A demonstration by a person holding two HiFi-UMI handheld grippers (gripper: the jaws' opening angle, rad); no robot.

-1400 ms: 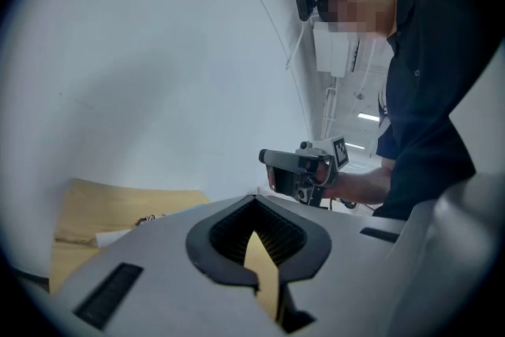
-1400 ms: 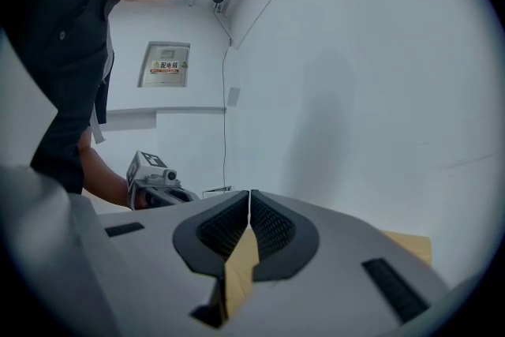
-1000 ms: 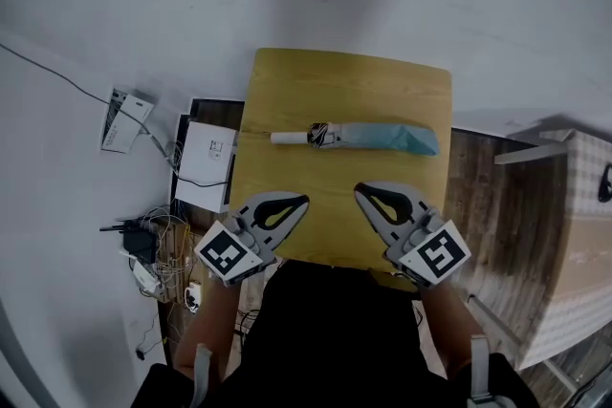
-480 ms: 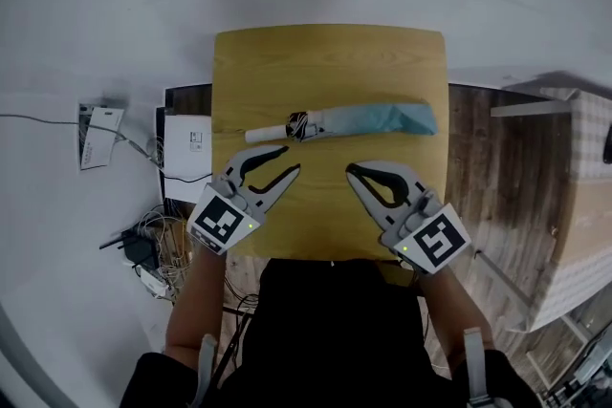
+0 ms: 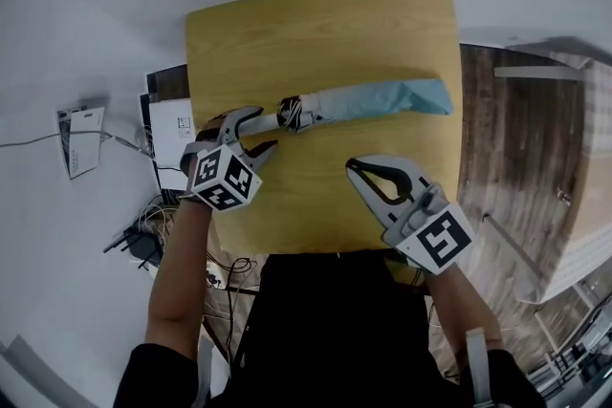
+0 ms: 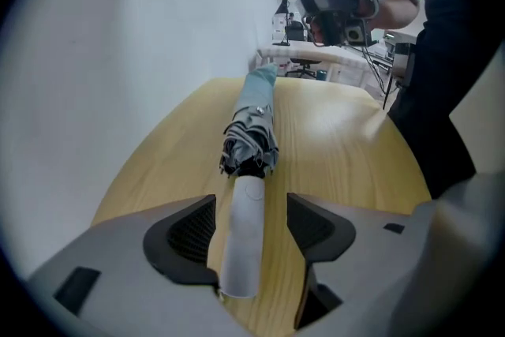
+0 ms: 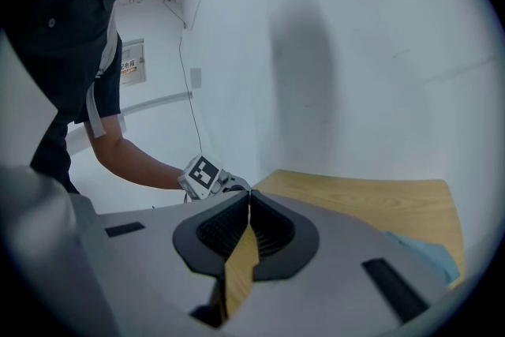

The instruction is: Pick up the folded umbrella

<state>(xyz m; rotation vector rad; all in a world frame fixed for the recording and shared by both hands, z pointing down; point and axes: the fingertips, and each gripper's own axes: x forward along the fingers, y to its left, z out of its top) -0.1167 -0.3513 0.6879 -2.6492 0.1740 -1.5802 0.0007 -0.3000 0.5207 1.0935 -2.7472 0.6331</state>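
Observation:
A folded light-blue umbrella (image 5: 373,98) lies across the yellow wooden table (image 5: 316,33), its white handle (image 5: 262,122) pointing left. My left gripper (image 5: 266,129) points steeply down over that end. Its jaws are opening and stand on either side of the handle (image 6: 243,249) with a gap on the right side. In the left gripper view the umbrella (image 6: 254,122) runs away from the left gripper (image 6: 251,205). My right gripper (image 5: 352,167) hovers over the table's near right part, shut and empty. Its tips meet in the right gripper view (image 7: 249,197).
Left of the table a white box (image 5: 172,134), a paper sheet (image 5: 76,139) and tangled cables (image 5: 143,244) lie on the floor. Dark wood flooring (image 5: 507,158) and a white unit (image 5: 583,205) sit to the right. A second person with equipment (image 6: 347,0) stands beyond the table's far end.
My left gripper went from shut at the near edge forward and down to the umbrella's handle, opening around it. The right gripper sank a little and stayed shut.

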